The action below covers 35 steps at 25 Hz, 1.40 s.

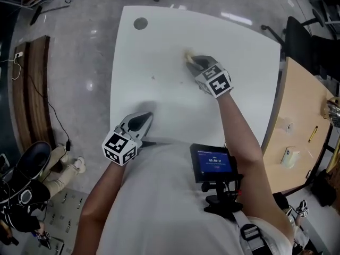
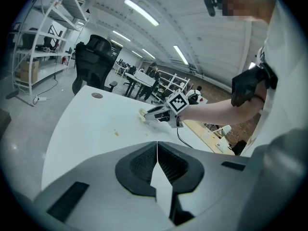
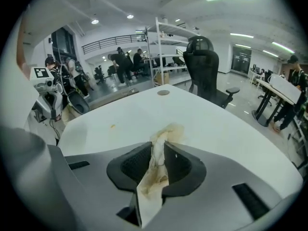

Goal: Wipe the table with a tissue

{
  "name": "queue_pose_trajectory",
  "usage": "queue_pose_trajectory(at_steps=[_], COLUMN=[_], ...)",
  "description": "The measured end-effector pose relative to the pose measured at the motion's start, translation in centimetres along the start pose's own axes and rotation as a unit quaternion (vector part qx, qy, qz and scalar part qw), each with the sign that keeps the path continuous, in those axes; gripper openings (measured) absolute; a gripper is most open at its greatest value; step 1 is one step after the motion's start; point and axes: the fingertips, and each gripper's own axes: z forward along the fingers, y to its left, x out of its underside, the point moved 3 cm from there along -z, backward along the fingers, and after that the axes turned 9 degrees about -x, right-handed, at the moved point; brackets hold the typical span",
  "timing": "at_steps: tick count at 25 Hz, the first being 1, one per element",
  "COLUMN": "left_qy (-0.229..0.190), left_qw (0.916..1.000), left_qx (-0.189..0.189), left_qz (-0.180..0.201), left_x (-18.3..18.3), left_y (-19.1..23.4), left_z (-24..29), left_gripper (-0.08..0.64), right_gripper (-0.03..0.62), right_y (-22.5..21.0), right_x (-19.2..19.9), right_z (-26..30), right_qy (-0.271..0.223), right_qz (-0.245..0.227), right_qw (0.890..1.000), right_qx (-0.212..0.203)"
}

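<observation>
Looking down, we hold the right tongs (image 1: 192, 60) and tissue (image 1: 188, 53) against the far surface (image 1: 159, 41), seemingly to rub it; the left tongs (image 1: 144, 119) hang near the edge, clear of the wiping; left gripper view: pressed together, empty; right gripper view: pinching the stained tissue, tip protruding.

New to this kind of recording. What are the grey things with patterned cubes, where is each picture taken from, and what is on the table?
No robot: a person holds a two-jaw gripper in each hand. One picture comes from a head camera looking down; the others from cameras on the grippers. The right gripper is shut on a stained tissue, out on the white table. The left gripper is shut and empty, near the table's edge. A small yellowish spot lies on the table.
</observation>
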Motion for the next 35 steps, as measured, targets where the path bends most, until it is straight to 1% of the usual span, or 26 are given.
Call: queue_pose_trajectory(at_steps=[3, 6, 9, 10, 12, 15, 17, 19, 21, 25, 29, 32, 34, 35], left_qy=[0.002, -0.001, -0.008, -0.008, -0.007, -0.008, -0.009, -0.011, -0.012, -0.015, -0.019, -0.021, -0.022, -0.023], left_qw=[0.9998, 0.9993, 0.9987, 0.9985, 0.9981, 0.9979, 0.9979, 0.998, 0.998, 0.998, 0.9983, 0.9985, 0.9986, 0.9986], left_qx=[0.017, 0.03, 0.034, 0.038, 0.046, 0.052, 0.053, 0.051, 0.05, 0.05, 0.044, 0.04, 0.038, 0.038], left_qz=[0.011, 0.023, 0.037, 0.039, 0.039, 0.037, 0.037, 0.037, 0.037, 0.036, 0.034, 0.031, 0.029, 0.028], left_x=[0.0, -0.6, -2.0, -2.0, -1.2, -0.1, 0.1, 0.4, 0.7, 0.7, 0.8, 1.0, 1.2, 1.3], left_y=[0.7, 1.7, 3.4, 3.5, 3.0, 2.0, 1.8, 1.8, 2.0, 2.0, 2.1, 2.4, 2.5, 2.5], left_z=[-0.4, -1.5, -2.6, -2.7, -2.6, -2.4, -2.6, -2.9, -3.3, -4.0, -4.6, -5.2, -5.4, -5.4], left_gripper=[0.008, 0.008, 0.008, 0.008, 0.008, 0.008, 0.008, 0.008, 0.008, 0.008, 0.008, 0.008, 0.008, 0.008], right_gripper=[0.08, 0.08, 0.08, 0.08, 0.08, 0.08, 0.08, 0.08, 0.08, 0.08, 0.08, 0.08, 0.08, 0.08], right_y=[0.9, 2.1, 2.6, 2.8, 3.2, 3.8, 4.0, 4.1, 4.9, 6.9, 8.6, 11.3, 13.5, 14.6], right_x=[1.9, 3.3, 2.8, 3.2, 5.0, 7.3, 7.6, 7.2, 6.5, 5.1, 4.7, 4.7, 5.1, 5.4], right_z=[-1.7, -2.9, -2.5, -2.5, -2.5, -2.2, -2.2, -1.8, -0.9, 0.7, 1.4, 1.9, 2.2, 2.3], right_qy=[0.0, 0.0, -0.002, 0.002, 0.02, 0.047, 0.051, 0.048, 0.047, 0.058, 0.058, 0.066, 0.083, 0.096], right_qz=[0.007, 0.026, 0.039, 0.048, 0.067, 0.071, 0.073, 0.077, 0.068, 0.034, 0.014, -0.018, -0.048, -0.066], right_qw=[0.999, 0.998, 0.997, 0.996, 0.994, 0.992, 0.991, 0.99, 0.992, 0.996, 0.998, 0.997, 0.993, 0.989], right_qx=[0.033, 0.058, 0.072, 0.077, 0.084, 0.092, 0.103, 0.104, 0.092, 0.056, 0.021, -0.027, -0.07, -0.093])
